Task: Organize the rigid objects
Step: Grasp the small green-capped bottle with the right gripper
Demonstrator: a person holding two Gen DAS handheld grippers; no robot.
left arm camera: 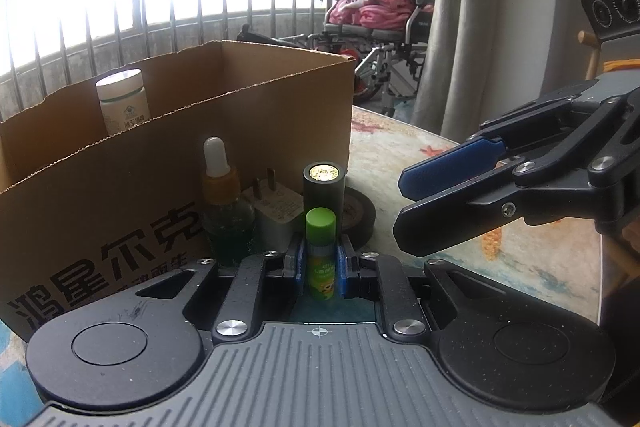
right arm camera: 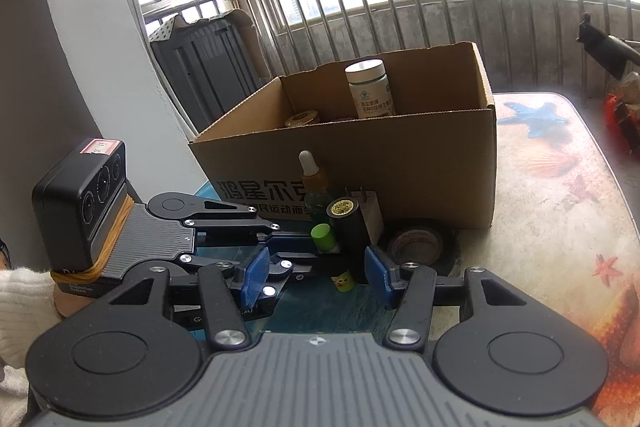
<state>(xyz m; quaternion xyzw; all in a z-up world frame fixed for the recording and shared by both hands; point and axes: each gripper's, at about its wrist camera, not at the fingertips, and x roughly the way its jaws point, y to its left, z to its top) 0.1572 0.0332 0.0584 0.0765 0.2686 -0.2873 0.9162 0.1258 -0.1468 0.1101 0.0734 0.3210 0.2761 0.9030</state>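
**A:** Two grippers, two different stories. The left gripper has its blue pads pressed on either side of a small green-capped tube that stands upright on the table, just in front of the cardboard box.

**B:** And the right gripper?

**A:** Its jaws stand apart, blue pads well clear of each other. Between them, seen from the right wrist view, are the tube and the dark cylinder with a gold-speckled top. I can't see the pads pressing on either one.

**B:** Any writing you can read?

**A:** Large dark Chinese characters run across the box front; they look like "鸿星尔克", with a smaller line below, cut off. The white jar inside the box has a green logo and printed lines too small to make out. The tube's label shows a cartoon figure and tiny characters, unreadable.

**B:** What's hard to see?

**A:** Behind the tube, the dropper bottle, a white plug adapter and a roll of black tape crowd together against the box wall, overlapping each other. A gold-coloured lid inside the box peeks over the rim; the rest is hidden. A white sleeve shows at the frame edge.
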